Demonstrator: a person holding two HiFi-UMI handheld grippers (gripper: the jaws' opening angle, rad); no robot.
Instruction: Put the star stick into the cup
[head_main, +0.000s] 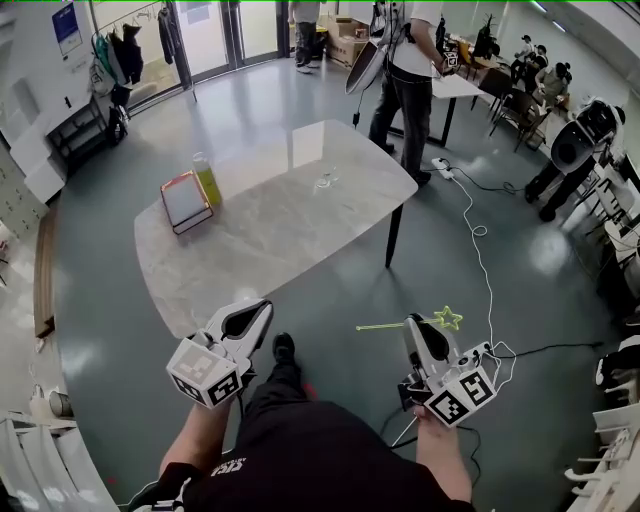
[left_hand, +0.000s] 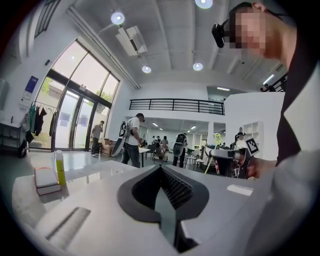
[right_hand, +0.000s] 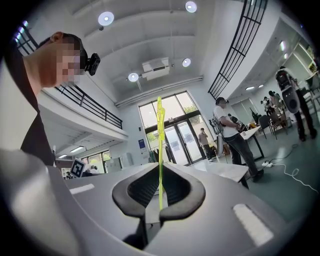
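The star stick (head_main: 447, 318) is a thin yellow-green wand with a star at its end. My right gripper (head_main: 412, 326) is shut on it, below the table's near right corner. In the right gripper view the star stick (right_hand: 159, 145) rises straight up from between the closed jaws of the right gripper (right_hand: 160, 171). A small clear cup (head_main: 325, 183) stands on the far right part of the marble table (head_main: 280, 235). My left gripper (head_main: 263, 307) hangs at the table's near edge, shut and empty; its jaws meet in the left gripper view (left_hand: 161, 171).
A red-edged box (head_main: 186, 202) and a yellow-green bottle (head_main: 207, 180) stand on the table's left part. A person (head_main: 405, 80) stands beyond the far right corner. A white cable (head_main: 480, 240) runs over the floor on the right. My own legs are below.
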